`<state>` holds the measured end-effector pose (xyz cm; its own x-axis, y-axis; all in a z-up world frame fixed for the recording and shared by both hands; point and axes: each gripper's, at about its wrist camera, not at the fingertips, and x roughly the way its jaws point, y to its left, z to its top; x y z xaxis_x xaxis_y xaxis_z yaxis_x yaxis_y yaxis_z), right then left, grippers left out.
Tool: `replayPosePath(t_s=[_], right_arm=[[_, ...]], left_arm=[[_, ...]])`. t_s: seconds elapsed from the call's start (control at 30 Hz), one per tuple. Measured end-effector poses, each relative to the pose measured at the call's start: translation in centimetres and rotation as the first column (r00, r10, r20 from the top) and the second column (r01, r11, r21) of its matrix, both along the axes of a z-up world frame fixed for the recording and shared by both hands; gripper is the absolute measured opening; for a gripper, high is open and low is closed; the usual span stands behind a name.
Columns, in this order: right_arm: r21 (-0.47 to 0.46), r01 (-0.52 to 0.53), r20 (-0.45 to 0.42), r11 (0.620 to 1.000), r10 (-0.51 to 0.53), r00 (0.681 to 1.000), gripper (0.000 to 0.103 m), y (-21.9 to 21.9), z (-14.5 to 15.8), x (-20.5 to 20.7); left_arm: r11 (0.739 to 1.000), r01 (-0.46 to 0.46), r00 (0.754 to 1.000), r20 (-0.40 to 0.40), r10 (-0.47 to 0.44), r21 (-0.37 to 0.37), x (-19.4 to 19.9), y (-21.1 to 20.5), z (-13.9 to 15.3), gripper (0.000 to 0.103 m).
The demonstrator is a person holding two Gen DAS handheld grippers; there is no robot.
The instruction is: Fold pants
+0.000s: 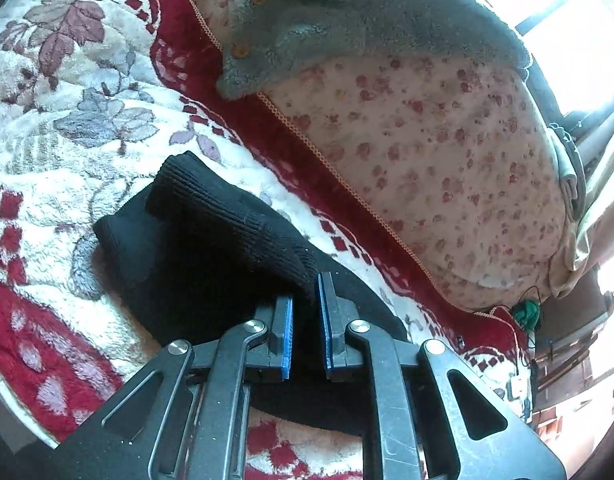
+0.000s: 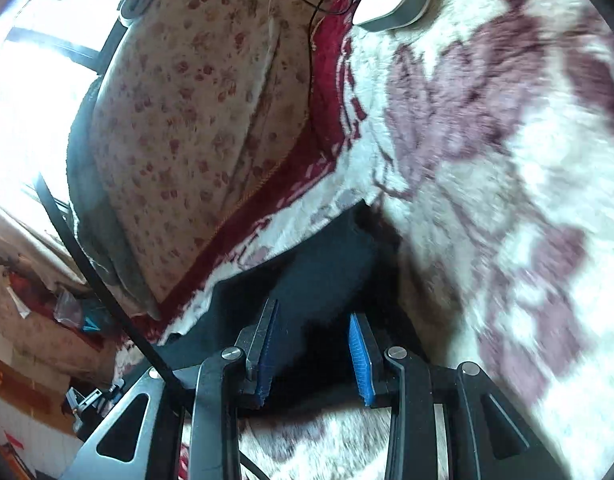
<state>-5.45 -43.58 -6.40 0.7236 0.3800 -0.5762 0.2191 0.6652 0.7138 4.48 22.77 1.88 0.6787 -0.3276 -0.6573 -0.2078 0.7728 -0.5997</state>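
Pants (image 1: 211, 240) lie on the flowery blanket (image 1: 47, 92) on the bed, black, soft and floppy (they will sag and slip if I grab loose cloth). I think the thick ribbed band is the best place to hold. My left claw (image 1: 305, 312) is pinched shut on that band. My right claw (image 2: 313, 344) has dark cloth between its pads, but I cannot tell if it grips. Most of the pants look like one black blob, and their far ends are cut off.
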Motion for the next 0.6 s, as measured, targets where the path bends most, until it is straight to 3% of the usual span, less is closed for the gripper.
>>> replayPosePath(t_s=[0.07, 0.3, 0.4, 0.5, 0.6], right_arm=[[-0.023, -0.007, 0.026, 1.0, 0.008, 1.0, 0.011, 0.3, 0.3, 0.3], [-0.143, -0.071, 0.124, 0.987, 0.089, 0.988, 0.005, 2.2, 4.4, -1.8], [-0.189, -0.063, 0.086, 0.98, 0.08, 0.993, 0.005, 2.5, 3.9, -2.6], [-0.183, -0.058, -0.018, 0.981, 0.056, 0.998, 0.005, 2.2, 0.8, -2.3], [-0.227, -0.075, -0.087, 0.971, 0.057, 0.995, 0.006, 2.7, -0.1, -2.2]], left_arm=[[1.0, -0.004, 1.0, -0.009, 0.003, -0.004, -0.1, 0.5, 0.0, 0.01], [1.0, -0.02, 0.999, -0.044, 0.02, 0.008, -1.1, 2.4, -0.7, 0.01], [0.999, -0.005, 0.995, -0.103, 0.009, 0.04, -0.7, 2.1, -2.2, 0.01], [0.994, 0.011, 0.985, -0.174, 0.009, 0.112, -0.5, 1.5, -4.3, 0.01], [0.992, 0.013, 0.988, -0.155, 0.006, 0.123, -1.3, 1.6, -4.4, 0.011]])
